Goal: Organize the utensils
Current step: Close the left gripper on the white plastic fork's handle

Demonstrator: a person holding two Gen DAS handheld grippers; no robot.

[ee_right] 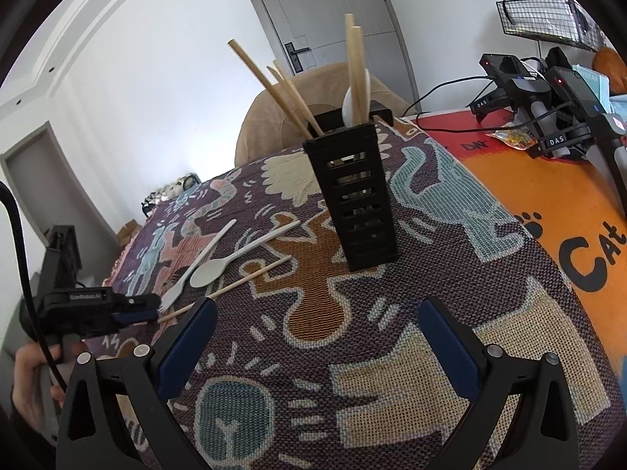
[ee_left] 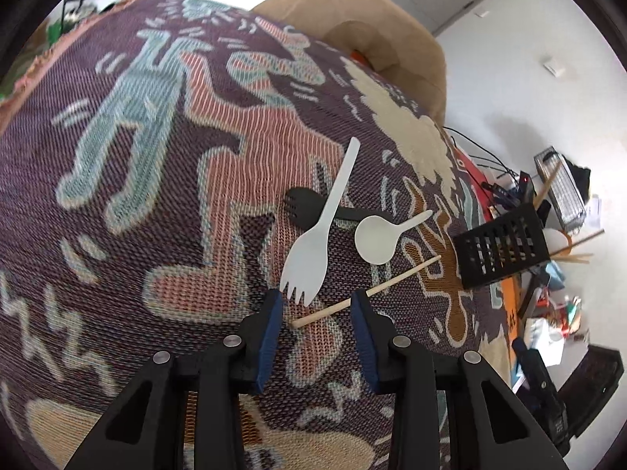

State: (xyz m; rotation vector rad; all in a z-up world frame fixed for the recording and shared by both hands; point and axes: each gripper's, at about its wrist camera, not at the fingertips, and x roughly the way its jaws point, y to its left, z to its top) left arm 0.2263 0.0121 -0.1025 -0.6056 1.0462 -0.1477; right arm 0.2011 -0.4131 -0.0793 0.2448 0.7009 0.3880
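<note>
While the left gripper (ee_left: 315, 309) sits low over the patterned cloth (ee_left: 156, 156) on the counter (ee_right: 548, 203), its blue pads (ee_left: 270, 329) stand partly apart with a single wooden chopstick (ee_left: 392, 284) crossing the gap. The stick passes by the tip of the right-hand pad; whether that pad presses it cannot be told, and the left-hand pad is clear of it. No firm pinch shows.

Just beyond the pads lies a white spork (ee_left: 317, 243), tines toward the gripper, handle running far. Under its handle lies a black fork (ee_left: 303, 205), crosswise. Right of the spork rests a white round spoon (ee_left: 378, 239), bowl up, short handle pointing right and far. The chopstick's far end lies just near this spoon.

Farther right stands a black slotted holder (ee_right: 352, 203), upright on the cloth, with several chopsticks (ee_right: 274, 86) and a white utensil leaning inside it.

The right gripper (ee_right: 317, 337) hovers over the cloth near the holder, jaws spread wide, nothing between them. Seen from it, a hand (ee_right: 27, 384) grips the left gripper's handle at the left edge. Beyond the cloth, bare orange counter carries black devices (ee_right: 548, 90) with cables.
</note>
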